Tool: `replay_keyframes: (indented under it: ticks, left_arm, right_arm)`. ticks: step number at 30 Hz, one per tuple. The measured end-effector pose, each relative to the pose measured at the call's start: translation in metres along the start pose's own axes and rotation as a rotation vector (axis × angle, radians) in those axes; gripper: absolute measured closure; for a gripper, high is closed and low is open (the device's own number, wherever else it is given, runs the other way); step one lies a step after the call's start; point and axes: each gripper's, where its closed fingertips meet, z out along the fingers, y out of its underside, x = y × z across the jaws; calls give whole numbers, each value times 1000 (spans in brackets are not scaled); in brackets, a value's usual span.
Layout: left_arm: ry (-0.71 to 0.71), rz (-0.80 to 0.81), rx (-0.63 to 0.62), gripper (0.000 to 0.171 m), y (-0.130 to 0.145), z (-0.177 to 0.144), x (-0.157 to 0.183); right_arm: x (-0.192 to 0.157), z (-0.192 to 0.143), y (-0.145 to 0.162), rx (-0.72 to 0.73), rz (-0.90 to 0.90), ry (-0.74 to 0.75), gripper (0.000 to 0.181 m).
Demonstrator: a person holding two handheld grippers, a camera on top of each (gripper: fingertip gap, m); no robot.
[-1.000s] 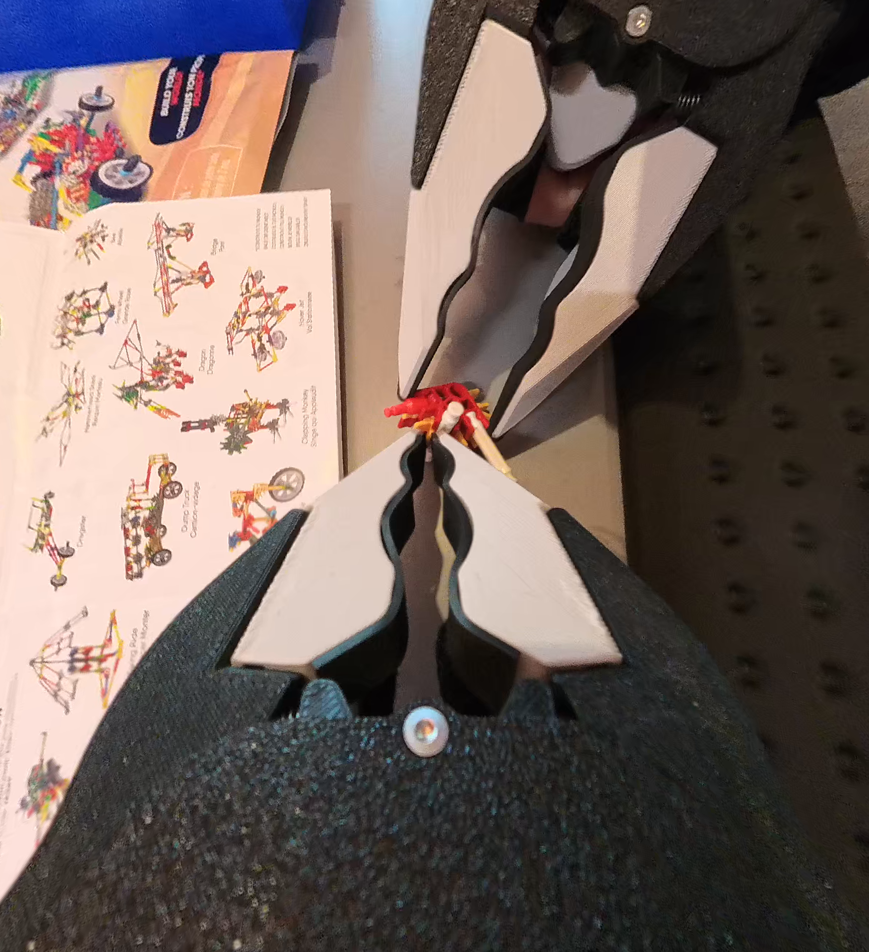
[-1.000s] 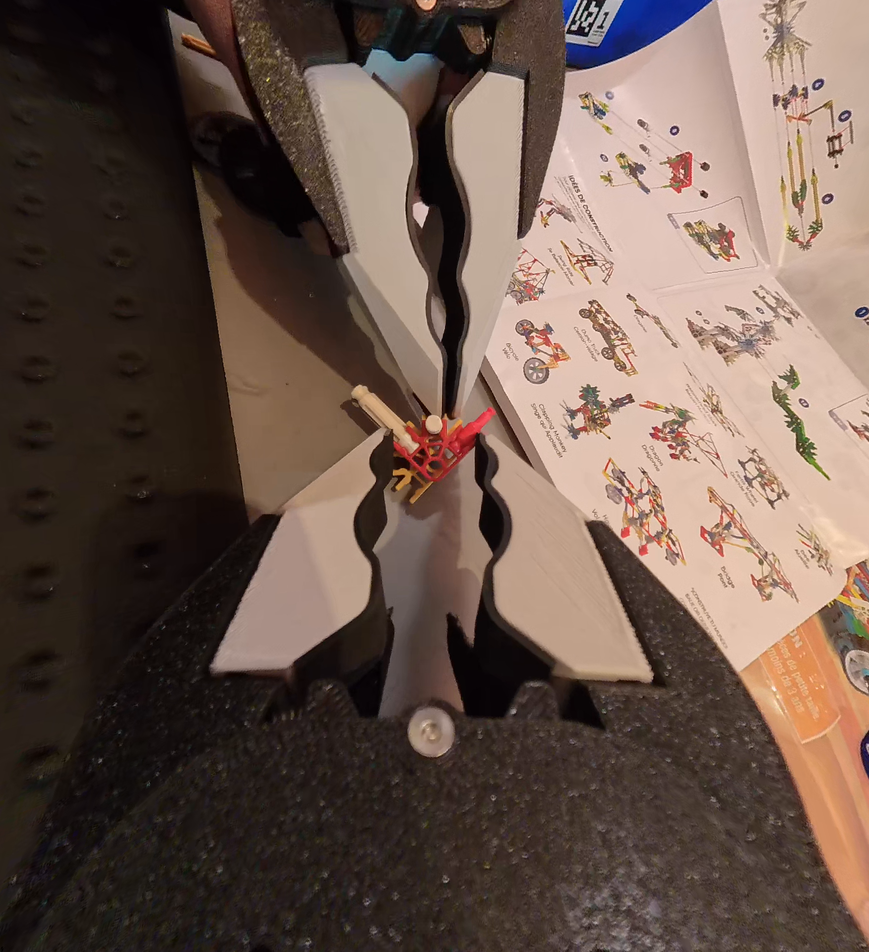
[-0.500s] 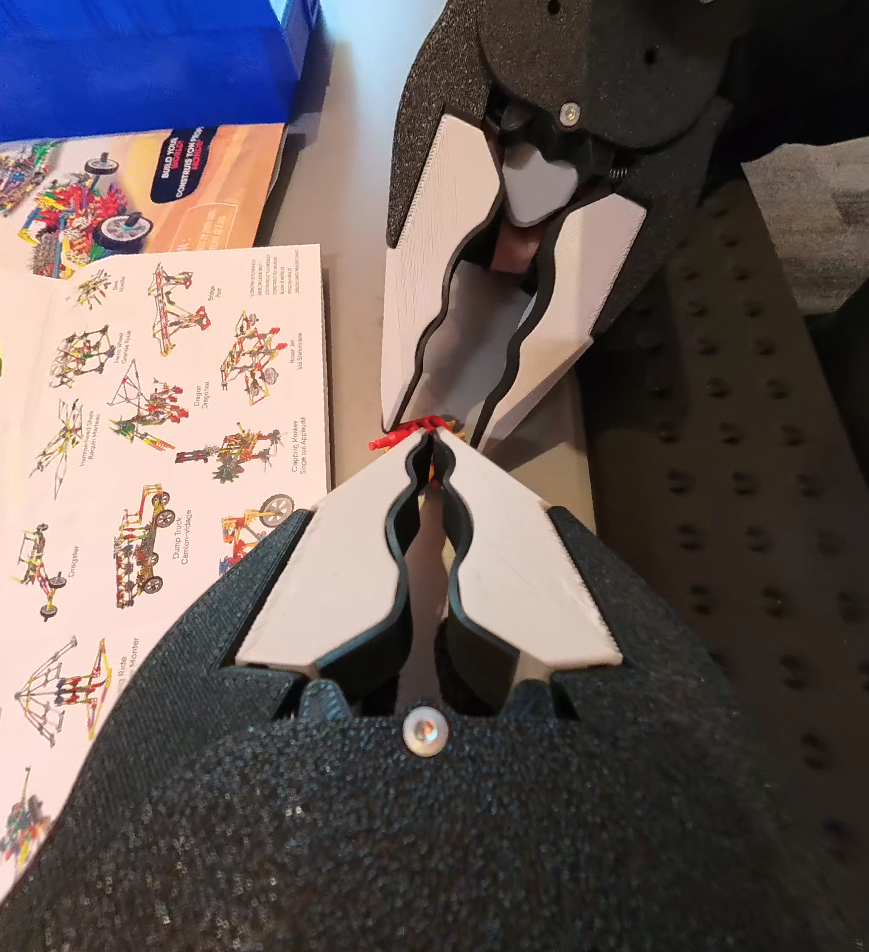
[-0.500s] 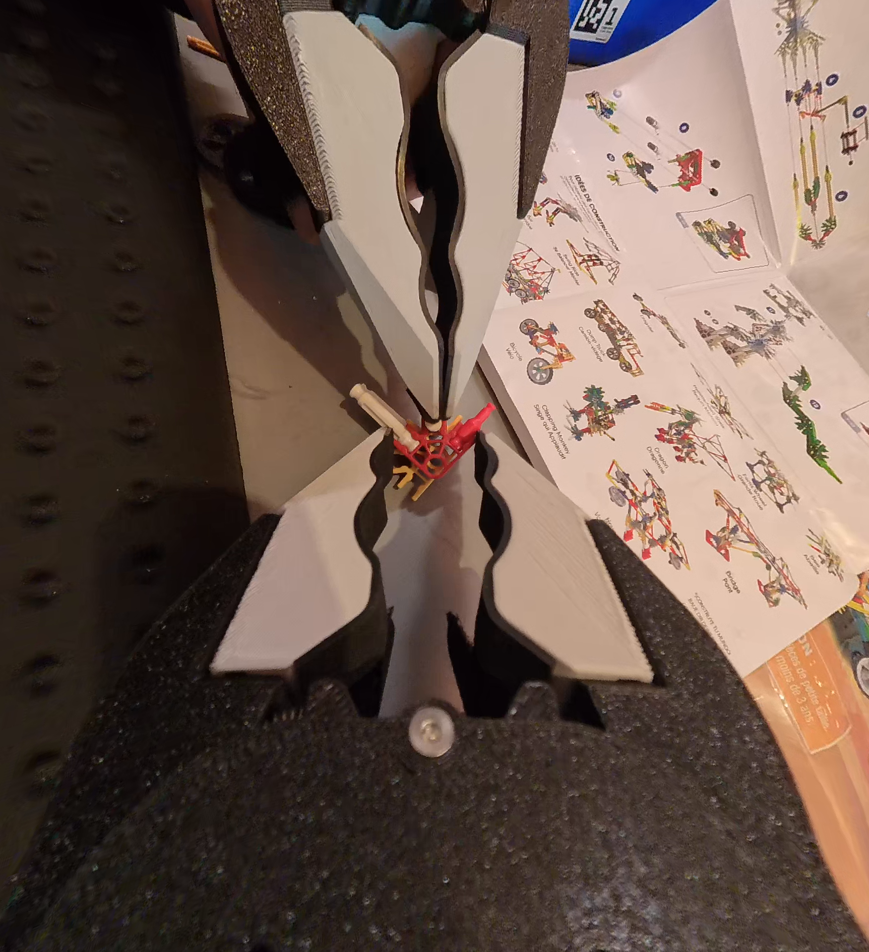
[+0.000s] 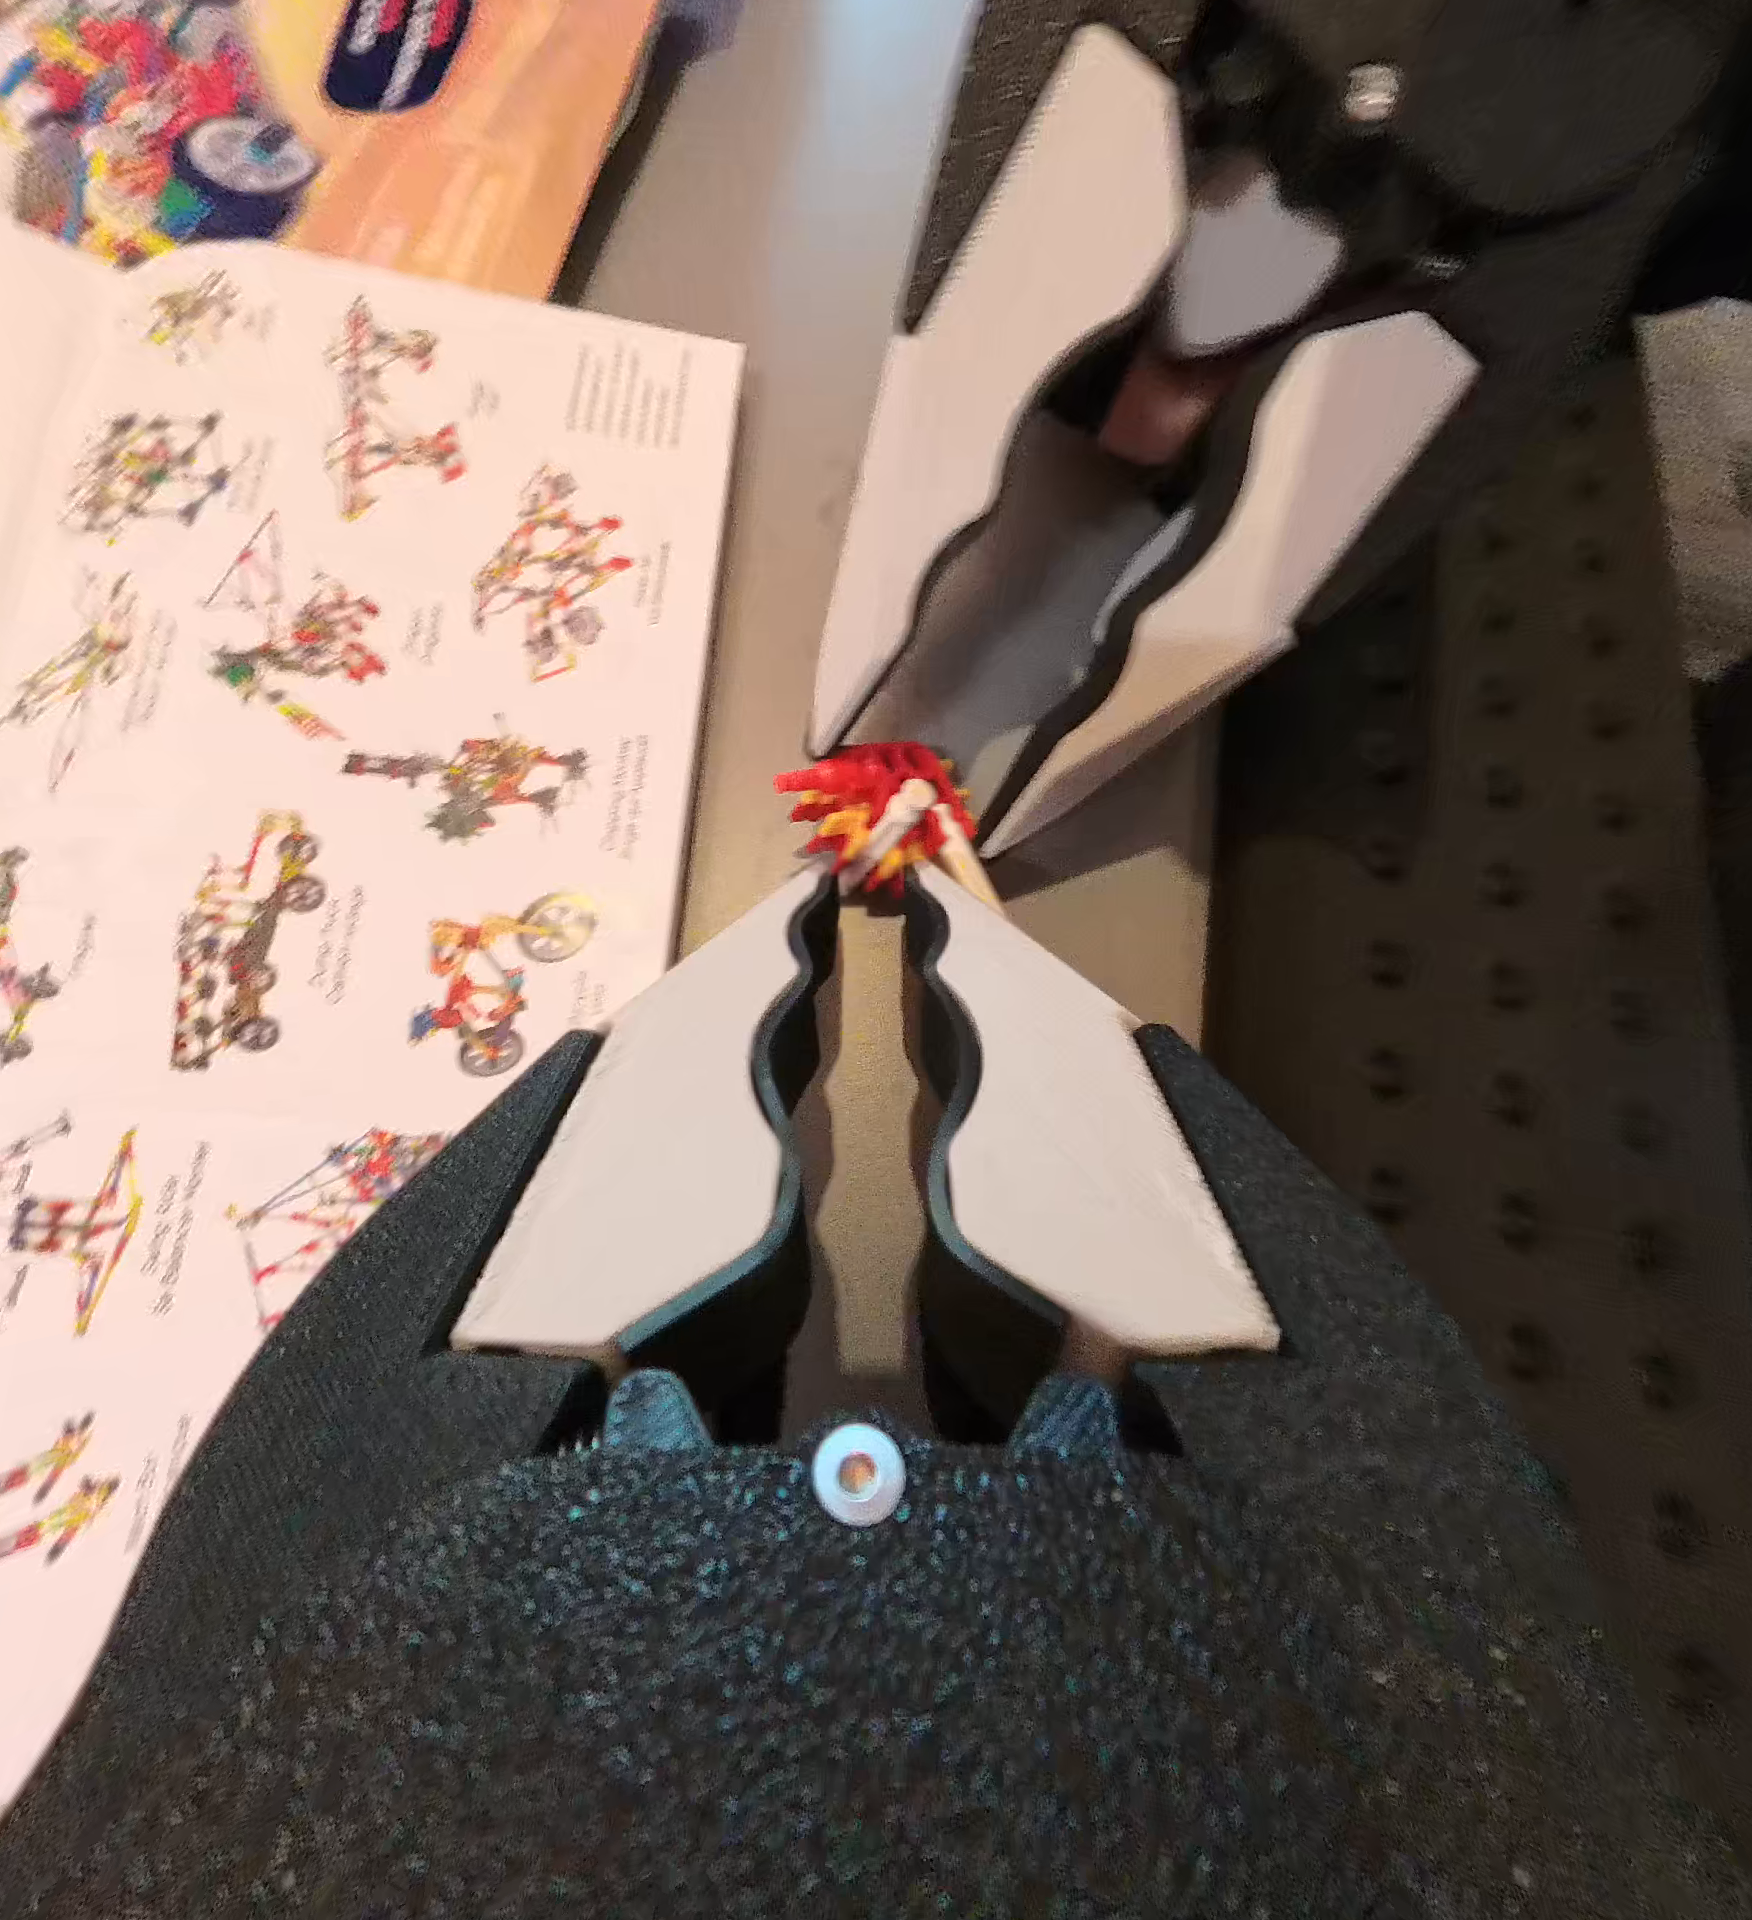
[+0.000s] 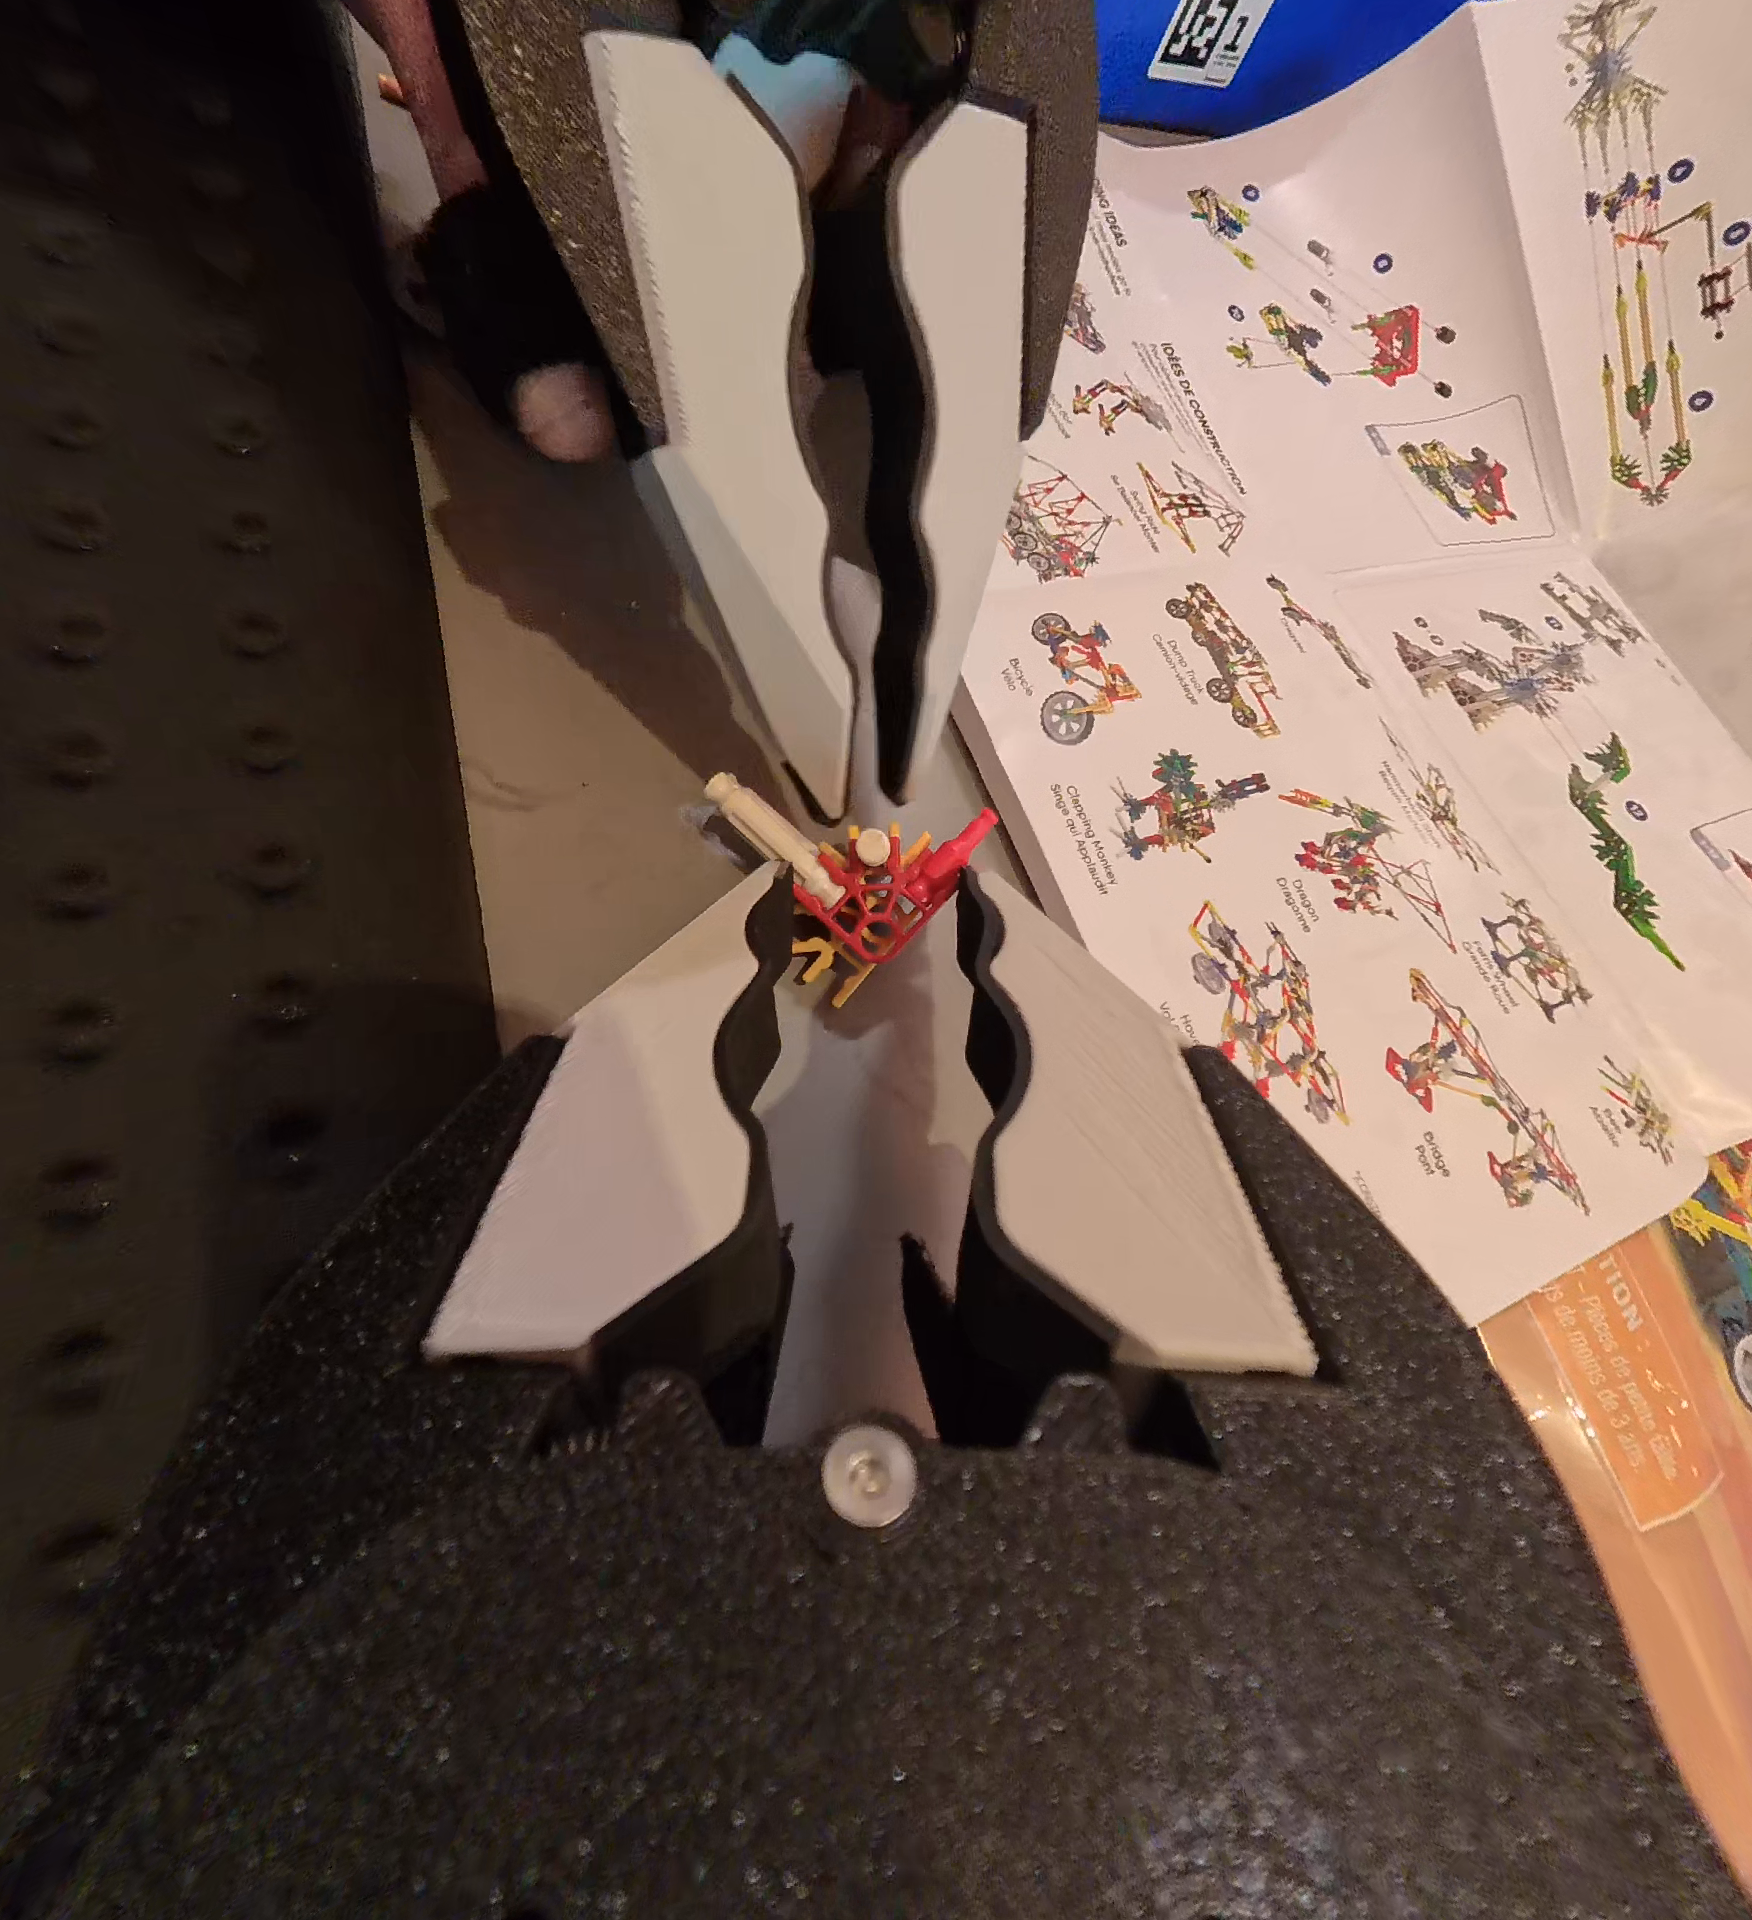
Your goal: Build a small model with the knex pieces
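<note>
Currently right gripper (image 6: pixel 867 883) tips clamp red-yellow connector cluster (image 6: pixel 867 909) at frame centre, white rod (image 6: pixel 763 826) poking upper left. Left gripper (image 5: pixel 867 883) slightly parted, tips just touching cluster (image 5: pixel 877 816). Black dimpled mat (image 6: pixel 124 727) edge close left; instruction sheet (image 6: pixel 1371 779) edge close right. Bare table strip (image 6: pixel 560 727) between.

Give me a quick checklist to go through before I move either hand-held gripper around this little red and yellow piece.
1. Right hand-held gripper clamps the red and yellow piece: ok.
2. Left hand-held gripper gripping it: not ok, jaws slightly parted.
3. White rod plugged into the piece: ok.
4. Left tips touching the piece: cannot tell.
5. Instruction sheet apart from both grippers: ok.
</note>
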Motion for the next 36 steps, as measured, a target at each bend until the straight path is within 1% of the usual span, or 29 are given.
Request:
replay_keyframes:
  ticks: [1, 3, 4, 5, 7, 8, 11, 13, 16, 19, 24, 28, 36]
  left_arm:
    - [-16, -45, 6, 159, -2, -1, -4]
    - [69, -163, 36, 152, -10, -5, 2]
    - [62, -179, 11, 150, -7, -4, 0]
    - [67, -206, 2, 151, -5, -3, -2]
    - [177, -334, 7, 154, -4, -1, 4]
    - [204, -377, 4, 153, -3, 0, 4]
    - [241, -427, -7, 157, -2, 3, 3]
    - [280, -468, -5, 157, -2, 3, 3]
    - [372, -544, 18, 151, -5, -1, 5]
    - [383, -565, 26, 148, -6, -1, 6]
    - [350, -598, 28, 153, -5, 1, 2]
    - [325, -585, 15, 155, -3, 3, 2]
    - [329, -612, 27, 155, -3, 2, -1]
  right_arm:
    - [0, 0, 0, 0, -2, 2, 150]
    - [0, 0, 0, 0, -2, 2, 150]
    - [0, 0, 0, 0, -3, 3, 150]
    - [0, 0, 0, 0, -3, 3, 150]
    - [0, 0, 0, 0, 0, 0, 150]
    - [0, 0, 0, -1, 2, -1, 150]
    - [0, 1, 0, -1, 6, -4, 150]
    - [0, 1, 0, 0, 11, -8, 150]
    - [0, 1, 0, 0, 15, -11, 150]
    - [1, 1, 0, 0, 18, -12, 150]
    - [2, 1, 0, -2, 20, -4, 150]
    - [2, 2, 0, -5, -1, 19, 150]
    - [4, 4, -1, -12, -34, 67, 150]
